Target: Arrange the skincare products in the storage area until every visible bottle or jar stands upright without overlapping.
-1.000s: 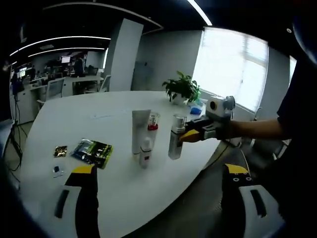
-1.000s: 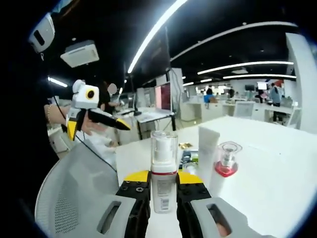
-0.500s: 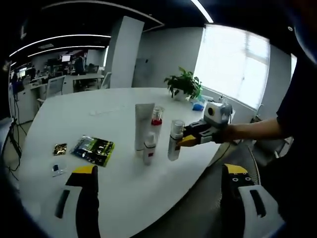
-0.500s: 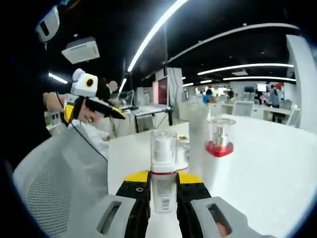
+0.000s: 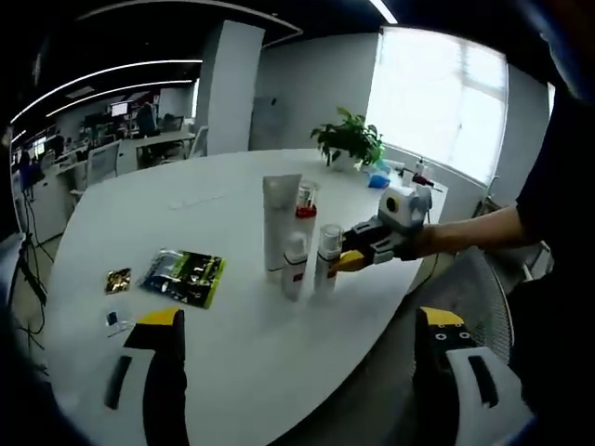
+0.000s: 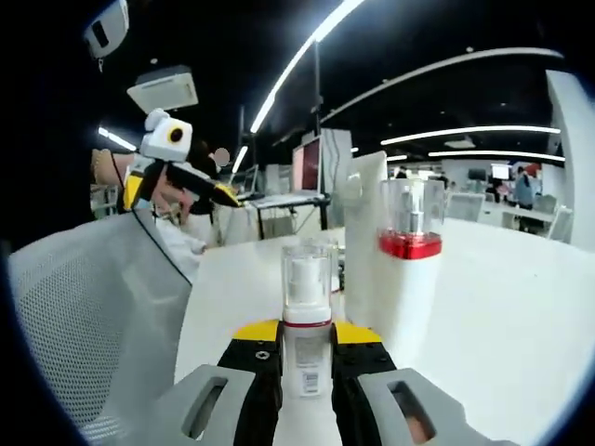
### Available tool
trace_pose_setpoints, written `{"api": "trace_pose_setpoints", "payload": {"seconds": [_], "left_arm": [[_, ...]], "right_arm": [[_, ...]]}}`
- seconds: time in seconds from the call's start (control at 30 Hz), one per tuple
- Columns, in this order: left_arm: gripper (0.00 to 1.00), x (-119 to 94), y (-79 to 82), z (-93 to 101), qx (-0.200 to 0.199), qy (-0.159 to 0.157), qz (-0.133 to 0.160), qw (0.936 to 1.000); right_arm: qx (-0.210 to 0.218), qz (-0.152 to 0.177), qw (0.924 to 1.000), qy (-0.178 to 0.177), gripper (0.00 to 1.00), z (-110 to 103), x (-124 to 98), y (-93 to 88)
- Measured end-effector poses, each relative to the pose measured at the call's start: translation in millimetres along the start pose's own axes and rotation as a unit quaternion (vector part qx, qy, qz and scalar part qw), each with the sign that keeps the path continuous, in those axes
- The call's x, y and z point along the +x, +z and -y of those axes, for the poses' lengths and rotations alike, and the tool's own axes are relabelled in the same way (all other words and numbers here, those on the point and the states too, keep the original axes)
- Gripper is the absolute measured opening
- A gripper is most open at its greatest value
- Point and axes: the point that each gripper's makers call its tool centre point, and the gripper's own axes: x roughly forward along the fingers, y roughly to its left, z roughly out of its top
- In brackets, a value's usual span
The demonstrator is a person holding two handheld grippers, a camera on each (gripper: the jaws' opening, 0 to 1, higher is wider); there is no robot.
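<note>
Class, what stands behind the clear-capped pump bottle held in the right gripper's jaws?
Behind the pump bottle stand a tall white tube and a red-collared bottle; their bases are hidden.

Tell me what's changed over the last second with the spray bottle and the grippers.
The right gripper, shut on the clear-capped spray bottle, carried it in beside the small white bottle. The white tube and red-collared bottle stayed upright; the left gripper stayed open, off the table.

A white table (image 5: 139, 223) carries upright bottles (image 5: 299, 243), foil packets (image 5: 184, 277) and a potted plant (image 5: 349, 147).
</note>
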Motion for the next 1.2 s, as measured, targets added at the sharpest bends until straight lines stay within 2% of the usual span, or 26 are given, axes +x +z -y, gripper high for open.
{"api": "trace_pose_setpoints", "payload": {"seconds": [0.33,0.5,0.7,0.9,1.07,1.2], "left_arm": [[0.95,6,0.2,-0.6,-0.012,-0.009,-0.001,0.9999],[0.94,9,-1.5,0.6,-0.008,-0.011,-0.006,0.9999],[0.94,10,-3.9,3.2,-0.005,-0.015,-0.011,0.9998],[0.93,10,-5.7,1.8,-0.007,-0.015,-0.012,0.9998],[0.93,9,-7.7,1.4,-0.012,-0.015,-0.013,0.9997],[0.92,9,-9.9,0.7,-0.017,-0.014,-0.014,0.9997]], "right_arm": [[-0.004,0.0,1.0,0.009,0.11,0,0,-1.2],[-0.016,-0.015,0.9995,0.023,0.11,-7,-2,-3.3],[-0.011,-0.026,0.9993,0.025,0.12,-7,-2,-5.6],[-0.011,-0.058,0.9981,0.018,0.18,-7,0,-20.5],[-0.005,-0.084,0.9964,0.01,0.15,-7,1,-39.3],[0.001,-0.09,0.9959,0.005,0.15,-7,1,-44.4]]}}
